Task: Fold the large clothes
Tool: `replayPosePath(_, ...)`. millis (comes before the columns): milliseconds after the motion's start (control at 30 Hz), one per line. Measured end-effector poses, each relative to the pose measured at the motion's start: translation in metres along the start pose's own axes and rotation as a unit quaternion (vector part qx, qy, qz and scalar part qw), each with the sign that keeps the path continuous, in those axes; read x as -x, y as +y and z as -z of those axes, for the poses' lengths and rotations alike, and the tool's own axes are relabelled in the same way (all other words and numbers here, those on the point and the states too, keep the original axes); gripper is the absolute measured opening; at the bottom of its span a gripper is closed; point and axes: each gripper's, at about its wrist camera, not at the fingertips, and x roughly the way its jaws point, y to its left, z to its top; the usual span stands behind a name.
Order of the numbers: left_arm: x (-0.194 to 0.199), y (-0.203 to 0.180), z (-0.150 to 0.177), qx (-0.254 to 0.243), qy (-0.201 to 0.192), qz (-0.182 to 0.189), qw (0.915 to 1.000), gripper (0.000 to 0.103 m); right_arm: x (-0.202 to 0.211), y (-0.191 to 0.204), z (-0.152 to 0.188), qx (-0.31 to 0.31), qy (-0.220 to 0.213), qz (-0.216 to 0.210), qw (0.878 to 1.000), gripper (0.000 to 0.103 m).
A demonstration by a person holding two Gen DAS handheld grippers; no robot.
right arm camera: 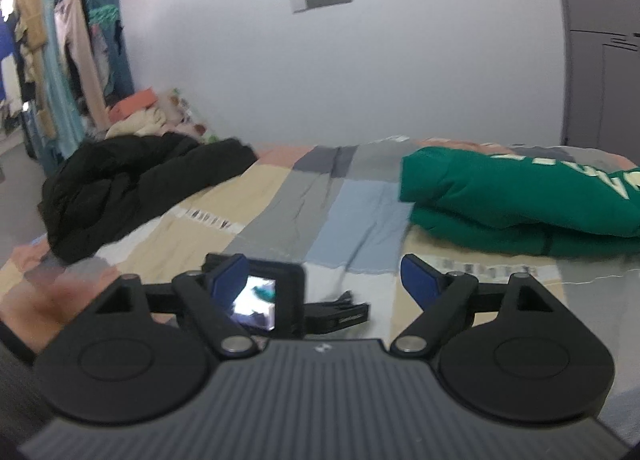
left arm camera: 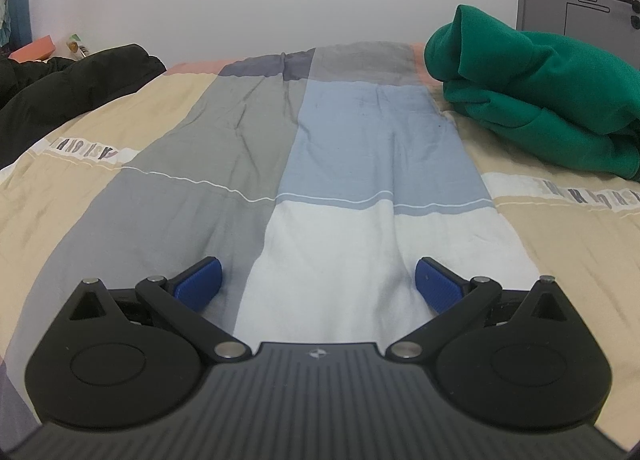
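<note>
A green sweatshirt (left arm camera: 532, 100) lies folded on the right side of the bed, its white lettering showing in the right wrist view (right arm camera: 520, 196). A black jacket (left arm camera: 68, 92) is heaped on the bed's left side (right arm camera: 128, 184). My left gripper (left arm camera: 318, 280) stands open just above the patchwork bed cover (left arm camera: 332, 140), nothing between its blue pads. My right gripper (right arm camera: 324, 280) is open too, empty, over the bed's near edge. Behind its left finger sits the other gripper's camera unit (right arm camera: 288, 292) with a lit screen, and a blurred hand (right arm camera: 48, 300) at the left.
A white wall runs behind the bed. A grey door (left arm camera: 580, 0) is at the far right. Hanging clothes (right arm camera: 60, 60) fill the far left, with an orange box (left arm camera: 34, 48) and light bedding (right arm camera: 148, 120) beyond the jacket.
</note>
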Motion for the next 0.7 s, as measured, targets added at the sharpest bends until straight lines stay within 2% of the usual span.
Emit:
replayPosePath(133, 0.000, 0.001, 0.000, 0.000, -0.001, 0.001, 1.0000, 0.103, -0.011, 0.017, 0.009, -0.002, 0.006, 0.000, 1.000, 0.086)
replayPosePath(200, 0.000, 0.001, 0.000, 0.000, -0.001, 0.001, 1.0000, 0.103, -0.017, 0.027, 0.014, 0.002, 0.015, 0.012, 1.000, 0.089)
replayPosePath(233, 0.000, 0.001, 0.000, 0.000, -0.001, 0.001, 1.0000, 0.103, -0.019, 0.031, 0.016, 0.000, 0.015, 0.019, 1.000, 0.103)
replayPosePath(400, 0.000, 0.001, 0.000, 0.000, -0.001, 0.001, 1.0000, 0.103, -0.025, 0.043, 0.021, -0.002, 0.007, 0.043, 0.999, 0.103)
replayPosePath(700, 0.000, 0.001, 0.000, 0.000, -0.001, 0.001, 1.0000, 0.103, -0.042, 0.075, 0.035, 0.044, 0.032, 0.081, 0.995, 0.103)
